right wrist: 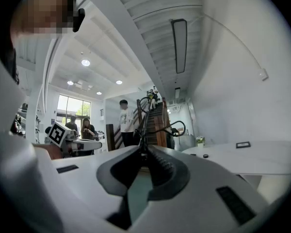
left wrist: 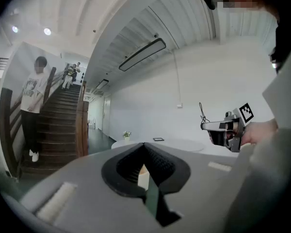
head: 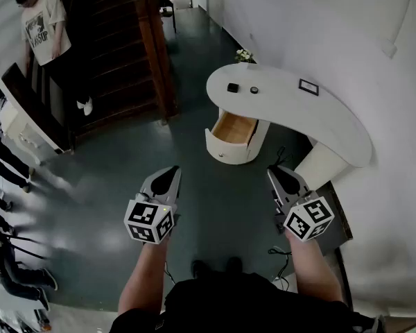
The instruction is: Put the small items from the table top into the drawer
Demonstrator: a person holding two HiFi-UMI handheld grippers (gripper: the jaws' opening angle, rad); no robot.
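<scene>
Both grippers hang short of the white table, jaws closed on nothing.
Left gripper (head: 172,172) sits lower left of centre. At centre the drawer (head: 234,129) stands open under the table (head: 333,127). On the tabletop above lie a black square item (head: 233,87), a round item (head: 254,90) and a dark frame (head: 308,87). Right gripper (head: 273,173) is lower right.

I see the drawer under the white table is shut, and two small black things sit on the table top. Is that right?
Not quite. The drawer is pulled open, not shut; the head view shows its wooden inside. The rest holds: the square black thing and the round black thing sit on top of the white table.
</scene>
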